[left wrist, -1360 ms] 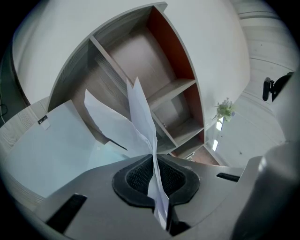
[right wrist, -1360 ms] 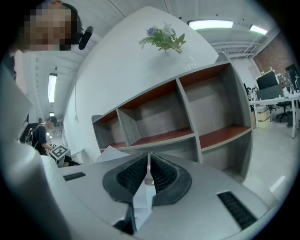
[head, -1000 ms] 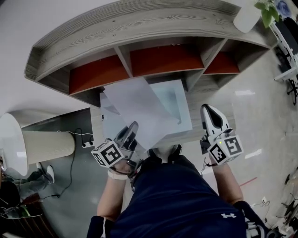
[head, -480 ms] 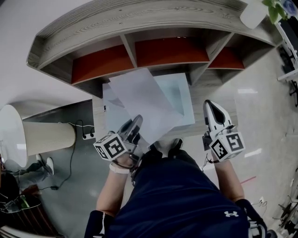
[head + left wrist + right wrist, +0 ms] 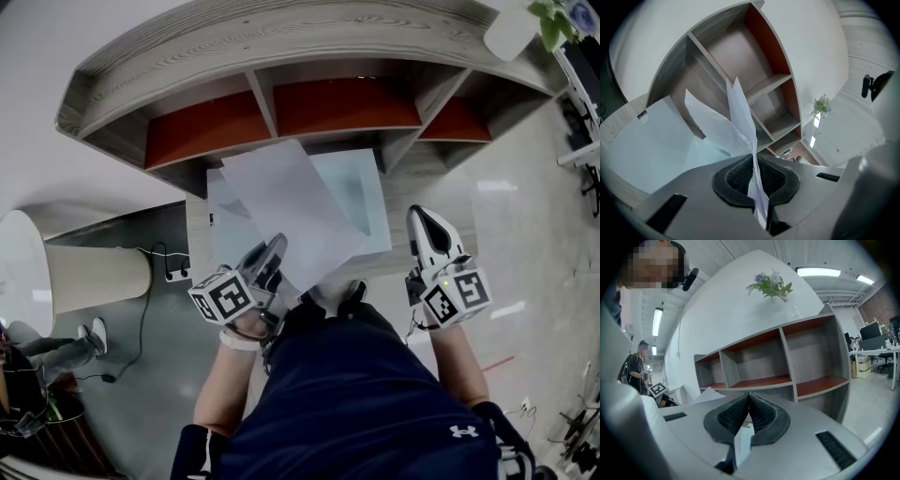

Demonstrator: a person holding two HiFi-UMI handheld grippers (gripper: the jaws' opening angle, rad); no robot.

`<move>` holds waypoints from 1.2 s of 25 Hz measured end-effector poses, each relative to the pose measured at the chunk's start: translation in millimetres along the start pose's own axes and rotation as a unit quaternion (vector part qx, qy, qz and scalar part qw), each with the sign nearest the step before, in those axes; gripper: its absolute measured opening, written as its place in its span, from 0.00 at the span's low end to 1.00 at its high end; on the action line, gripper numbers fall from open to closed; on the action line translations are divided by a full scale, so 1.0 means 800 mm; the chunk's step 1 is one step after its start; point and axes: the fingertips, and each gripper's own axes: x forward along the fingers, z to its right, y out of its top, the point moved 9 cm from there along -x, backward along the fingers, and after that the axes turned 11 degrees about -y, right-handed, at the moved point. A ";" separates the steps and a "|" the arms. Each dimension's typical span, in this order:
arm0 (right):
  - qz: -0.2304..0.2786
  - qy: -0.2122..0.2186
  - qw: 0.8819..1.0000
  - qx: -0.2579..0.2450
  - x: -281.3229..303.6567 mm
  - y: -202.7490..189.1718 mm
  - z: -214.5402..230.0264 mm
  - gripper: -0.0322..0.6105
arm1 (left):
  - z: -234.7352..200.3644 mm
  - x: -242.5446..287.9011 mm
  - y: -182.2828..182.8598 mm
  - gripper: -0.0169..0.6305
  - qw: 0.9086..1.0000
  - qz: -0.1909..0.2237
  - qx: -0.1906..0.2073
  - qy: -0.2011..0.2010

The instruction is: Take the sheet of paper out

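Note:
A white sheet of paper (image 5: 281, 202) slants up over a pale, see-through folder (image 5: 361, 192) that lies on a small wooden table (image 5: 195, 246) in front of the shelf. My left gripper (image 5: 275, 246) is shut on the sheet's near corner. In the left gripper view the paper (image 5: 740, 117) rises edge-on from between the closed pads of this gripper (image 5: 753, 159), above the folder (image 5: 651, 136). My right gripper (image 5: 419, 217) hovers at the table's right side, apart from the sheet. Its jaws (image 5: 749, 395) are shut with nothing between them.
A curved grey shelf unit (image 5: 281, 103) with red-backed compartments stands behind the table and shows again as the shelf (image 5: 787, 362). A white cylinder (image 5: 94, 277) and a cable (image 5: 150, 281) lie on the floor at left. A plant (image 5: 771, 284) tops the shelf. A person (image 5: 635, 366) stands far left.
The view has slid slightly since the oldest frame. The left gripper still holds the sheet in the same place, and the right gripper stays beside the table.

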 end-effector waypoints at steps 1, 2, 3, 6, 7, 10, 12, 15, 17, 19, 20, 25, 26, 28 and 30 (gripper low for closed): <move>0.000 0.000 1.000 0.001 0.001 0.000 0.000 0.07 | -0.001 0.000 0.000 0.06 1.000 0.001 0.000 0.000; 0.000 0.000 1.000 0.001 0.001 -0.001 0.000 0.07 | -0.001 0.000 -0.001 0.06 1.000 0.001 -0.001 0.001; 0.000 0.000 1.000 0.002 0.001 -0.001 0.000 0.07 | -0.002 -0.001 -0.002 0.06 1.000 0.001 -0.003 0.001; -0.002 0.000 1.000 0.004 0.002 -0.001 -0.001 0.07 | -0.004 -0.002 -0.004 0.06 1.000 -0.001 -0.007 0.003; -0.001 0.001 1.000 0.004 0.004 0.000 -0.002 0.07 | -0.005 -0.002 -0.003 0.06 1.000 -0.001 -0.007 0.003; 0.002 0.004 1.000 0.005 0.008 0.001 -0.003 0.07 | -0.005 0.000 0.000 0.06 1.000 -0.001 -0.005 0.003; 0.001 0.005 1.000 0.005 0.008 0.001 -0.003 0.07 | -0.005 0.000 -0.001 0.06 1.000 -0.001 -0.005 0.002; 0.000 0.006 1.000 0.006 0.008 0.000 -0.005 0.07 | -0.006 -0.001 -0.002 0.06 1.000 -0.001 -0.007 0.002; 0.001 0.008 1.000 0.006 0.008 -0.001 -0.005 0.07 | -0.006 -0.003 -0.003 0.06 1.000 -0.002 -0.007 0.004; 0.002 0.009 1.000 0.004 0.007 0.000 -0.006 0.07 | -0.005 -0.003 -0.003 0.06 1.000 -0.003 -0.008 0.004; 0.002 0.009 1.000 0.003 0.006 0.000 -0.006 0.07 | -0.004 -0.002 -0.003 0.06 1.000 -0.003 -0.009 0.004; 0.001 0.010 1.000 0.002 0.004 0.000 -0.006 0.07 | -0.003 -0.001 -0.003 0.06 1.000 -0.003 -0.008 0.002; 0.001 0.009 1.000 0.003 0.004 0.000 -0.006 0.07 | -0.003 0.000 -0.003 0.06 1.000 -0.003 -0.007 0.001; 0.001 0.009 1.000 0.003 0.003 -0.001 -0.005 0.07 | -0.003 0.000 -0.003 0.06 1.000 -0.003 -0.007 0.000; 0.000 0.009 1.000 0.003 0.002 -0.001 -0.004 0.07 | -0.003 0.000 -0.004 0.06 1.000 -0.003 -0.008 0.001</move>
